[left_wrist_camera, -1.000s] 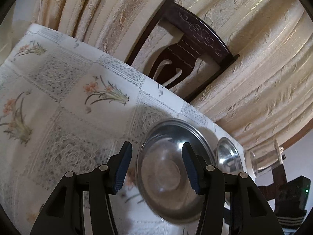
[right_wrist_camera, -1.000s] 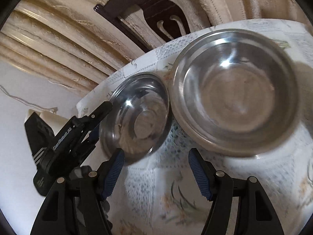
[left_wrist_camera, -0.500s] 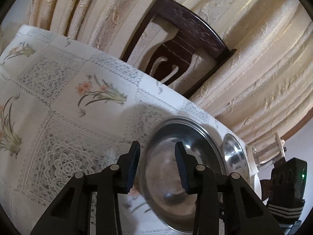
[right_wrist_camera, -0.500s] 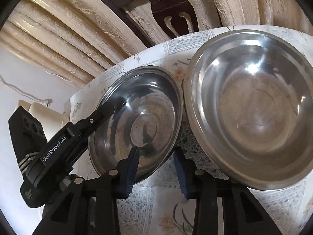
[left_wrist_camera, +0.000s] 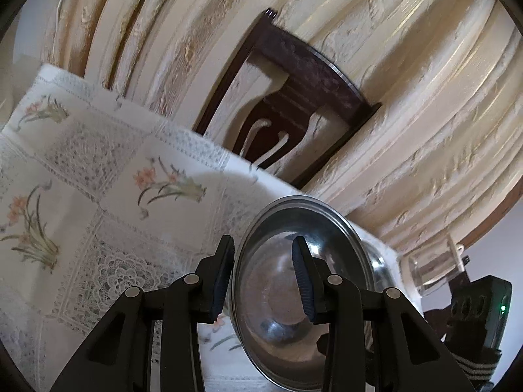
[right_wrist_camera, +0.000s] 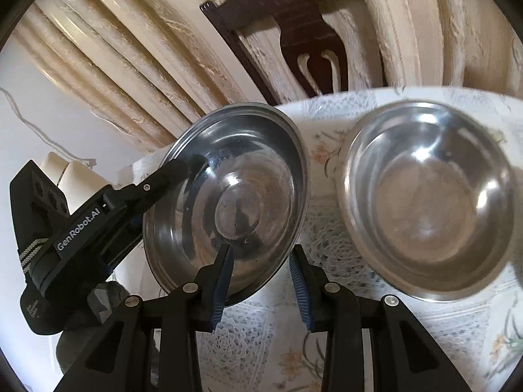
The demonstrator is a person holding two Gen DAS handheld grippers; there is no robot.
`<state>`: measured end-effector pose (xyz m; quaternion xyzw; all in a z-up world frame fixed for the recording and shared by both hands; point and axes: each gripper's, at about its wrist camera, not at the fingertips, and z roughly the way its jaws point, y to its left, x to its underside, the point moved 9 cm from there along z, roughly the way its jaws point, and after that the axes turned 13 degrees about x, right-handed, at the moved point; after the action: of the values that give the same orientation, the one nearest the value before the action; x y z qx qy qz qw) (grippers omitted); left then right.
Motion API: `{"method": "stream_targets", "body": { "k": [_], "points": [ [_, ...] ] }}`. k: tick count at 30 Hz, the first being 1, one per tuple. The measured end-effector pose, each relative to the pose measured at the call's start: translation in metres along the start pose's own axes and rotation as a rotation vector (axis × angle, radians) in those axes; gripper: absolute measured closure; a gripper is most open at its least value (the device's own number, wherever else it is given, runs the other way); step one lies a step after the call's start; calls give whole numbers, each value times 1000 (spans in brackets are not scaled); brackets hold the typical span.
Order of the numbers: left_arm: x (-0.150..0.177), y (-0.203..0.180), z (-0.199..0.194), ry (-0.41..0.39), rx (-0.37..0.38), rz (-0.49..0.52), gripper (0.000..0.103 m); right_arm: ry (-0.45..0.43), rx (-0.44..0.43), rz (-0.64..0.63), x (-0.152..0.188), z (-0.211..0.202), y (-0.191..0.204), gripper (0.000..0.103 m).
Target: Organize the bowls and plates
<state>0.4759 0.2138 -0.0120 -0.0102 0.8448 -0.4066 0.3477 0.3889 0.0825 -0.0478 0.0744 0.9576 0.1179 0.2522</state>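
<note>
Small bowl [right_wrist_camera: 228, 196] lifted, tilted off tablecloth [right_wrist_camera: 327, 343]; left tongs [left_wrist_camera: 262, 251], marked GenRobot.AI, and right tongs [right_wrist_camera: 261, 254], both half-closed, clamp its rim.

Smaller bowl [right_wrist_camera: 228, 202]: frame centre, tilted, near rim gripped by right gripper [right_wrist_camera: 261, 284].
Larger bowl [right_wrist_camera: 428, 202]: right, on table [right_wrist_camera: 261, 336].
Left gripper [right_wrist_camera: 183, 170]: lower left; state unclear.

Cream curtains [left_wrist_camera: 408, 104] with long folds fill the top of both views. A dark wooden chair [left_wrist_camera: 294, 98] stands in front of them, at the far edge of the table. A white lacy tablecloth [left_wrist_camera: 81, 170] with orange flowers covers the table. At the lower right of the left view sits what may be a clear jar [left_wrist_camera: 431, 268].
</note>
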Motion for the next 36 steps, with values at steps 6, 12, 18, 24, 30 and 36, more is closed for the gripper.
{"method": "stream_targets", "body": {
  "k": [6, 12, 18, 24, 30, 36],
  "points": [
    [0, -34, -7, -20, 59, 40, 65, -44, 10, 28, -3, -24, -25, 65],
    [16, -67, 11, -17, 92, 64, 65, -91, 69, 66, -12, -43, -63, 65],
    [25, -97, 51, 47, 142, 100, 65, -98, 108, 127, -19, -42, -101, 65],
    [35, -108, 85, 117, 142, 157, 65, -78, 136, 163, -20, -27, -120, 65],
    [44, -110, 101, 159, 127, 209, 65, -78, 152, 178, -21, -19, -131, 65],
    [53, -109, 112, 186, 121, 233, 62, -91, 174, 189, -21, -23, -138, 65]
  ]
}}
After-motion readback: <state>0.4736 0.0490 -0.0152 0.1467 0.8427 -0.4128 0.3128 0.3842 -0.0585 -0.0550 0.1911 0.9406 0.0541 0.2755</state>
